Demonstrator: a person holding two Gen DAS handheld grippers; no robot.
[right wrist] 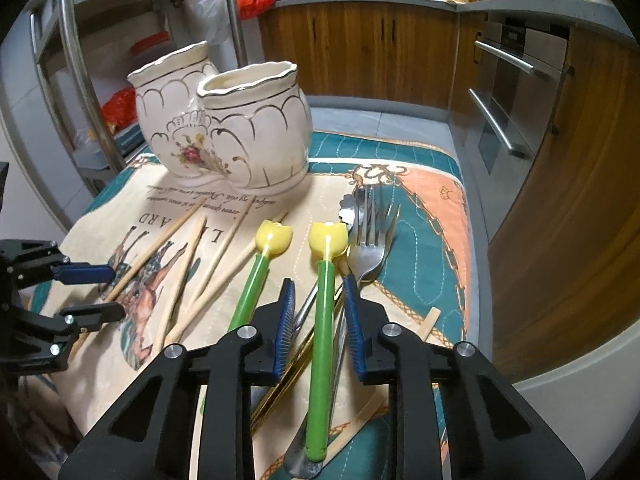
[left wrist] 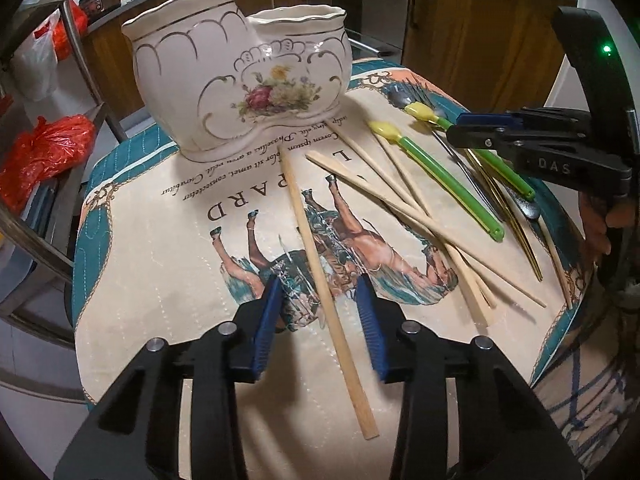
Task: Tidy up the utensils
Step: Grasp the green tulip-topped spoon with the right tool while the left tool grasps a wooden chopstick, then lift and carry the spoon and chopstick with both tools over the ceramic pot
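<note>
The left gripper point(left wrist: 320, 300) was seen nearest the lens, its blue pads standing either side of a single wooden chopstick point(left wrist: 316, 248), which ran lengthwise through the gap. A clear space was left on both sides of the stick, so the pads were not pressed on it and nothing was grasped. The right gripper point(right wrist: 318, 316) was likewise seen low in its own view, astride the green handle of a yellow-tipped utensil point(right wrist: 324, 320). A gap was visible between that handle and each pad, so this claw too was unclenched around its object.

Everything was laid on a quilted printed mat point(left wrist: 160, 272) with a teal border. At its far end a cream ceramic double holder point(left wrist: 240, 80), painted with flowers and edged in gold, was set upright, well apart from both claws. Between holder and grippers a loose heap of wooden chopsticks point(left wrist: 400, 208) was spread, crossing one another. A second green-handled utensil point(right wrist: 256, 280) lay just left of the right gripper. A metal fork point(right wrist: 372, 248) was placed beside the yellow tips, with gold-coloured chopsticks point(right wrist: 292, 364) partly hidden beneath the green handle.
</note>
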